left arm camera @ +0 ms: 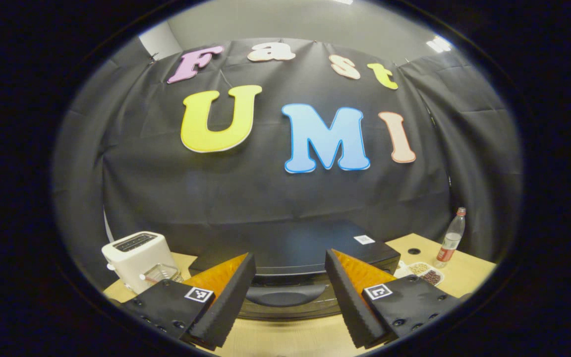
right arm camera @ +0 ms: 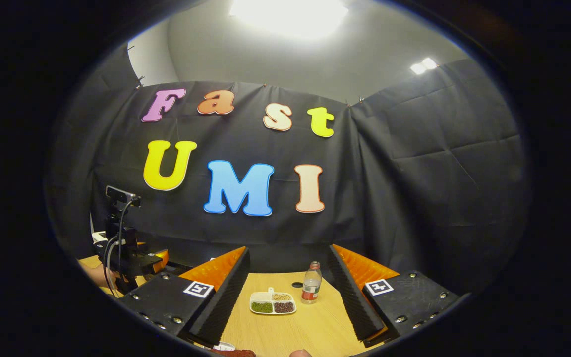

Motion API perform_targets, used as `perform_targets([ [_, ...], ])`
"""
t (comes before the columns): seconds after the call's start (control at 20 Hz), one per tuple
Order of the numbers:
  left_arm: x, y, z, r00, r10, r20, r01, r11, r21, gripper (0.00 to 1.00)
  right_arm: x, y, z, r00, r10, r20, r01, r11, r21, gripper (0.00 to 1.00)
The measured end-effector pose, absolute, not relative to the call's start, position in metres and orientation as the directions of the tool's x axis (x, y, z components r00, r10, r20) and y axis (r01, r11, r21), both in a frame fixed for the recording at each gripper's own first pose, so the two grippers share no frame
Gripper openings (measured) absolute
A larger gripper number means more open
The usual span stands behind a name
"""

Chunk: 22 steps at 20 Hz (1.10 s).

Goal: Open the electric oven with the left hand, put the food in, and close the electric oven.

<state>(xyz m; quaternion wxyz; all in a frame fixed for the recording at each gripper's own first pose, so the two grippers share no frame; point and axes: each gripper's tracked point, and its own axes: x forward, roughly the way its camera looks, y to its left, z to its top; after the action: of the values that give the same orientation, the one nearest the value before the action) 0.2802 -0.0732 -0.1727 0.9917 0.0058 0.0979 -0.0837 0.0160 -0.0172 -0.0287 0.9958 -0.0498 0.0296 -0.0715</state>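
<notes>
Two grippers were held with jaws spread, nothing gripped. Left gripper (left arm camera: 290, 297) was aligned with curved dark handle (left arm camera: 285, 296) of closed black electric oven (left arm camera: 315, 243) on wooden table (left arm camera: 285, 337), evidently for door pull. Right gripper (right arm camera: 288, 292) was positioned above white divided dish (right arm camera: 272, 303) beside clear plastic bottle (right arm camera: 311, 286).

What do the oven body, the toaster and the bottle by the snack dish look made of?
Oven: black body with a dull sheen, likely painted metal; its handle looks like moulded plastic. Toaster: off-white, smooth casing with rounded edges, probably plastic. Bottle: see-through wall and a cap, looks like clear plastic, though glass can't be ruled out.
</notes>
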Motion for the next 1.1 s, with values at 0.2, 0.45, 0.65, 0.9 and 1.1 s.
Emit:
perform_targets([
  [0.2,0.287,-0.072,-0.208,0.954,-0.152,-0.259,0.156,0.988,-0.002,0.99,0.012,-0.023,-0.035,0.981,-0.175,-0.083,0.168,0.982,-0.082,0.95],
  [0.45,0.291,-0.068,-0.216,0.955,-0.140,-0.262,0.145,0.989,0.001,0.95,0.008,-0.027,-0.038,0.976,-0.192,-0.104,0.184,0.979,-0.084,0.95],
  [0.65,0.287,-0.067,-0.219,0.959,-0.137,-0.247,0.138,0.990,-0.011,0.99,0.006,-0.024,-0.040,0.977,-0.184,-0.111,0.174,0.981,-0.091,0.95],
  [0.9,0.270,-0.067,-0.221,0.963,-0.136,-0.231,0.137,0.990,-0.012,0.92,0.002,-0.027,-0.042,0.978,-0.176,-0.116,0.167,0.982,-0.084,0.95],
  [1.1,0.247,-0.065,-0.227,0.962,-0.131,-0.240,0.134,0.991,-0.005,0.99,0.000,-0.032,-0.041,0.978,-0.173,-0.118,0.165,0.983,-0.076,0.95],
])
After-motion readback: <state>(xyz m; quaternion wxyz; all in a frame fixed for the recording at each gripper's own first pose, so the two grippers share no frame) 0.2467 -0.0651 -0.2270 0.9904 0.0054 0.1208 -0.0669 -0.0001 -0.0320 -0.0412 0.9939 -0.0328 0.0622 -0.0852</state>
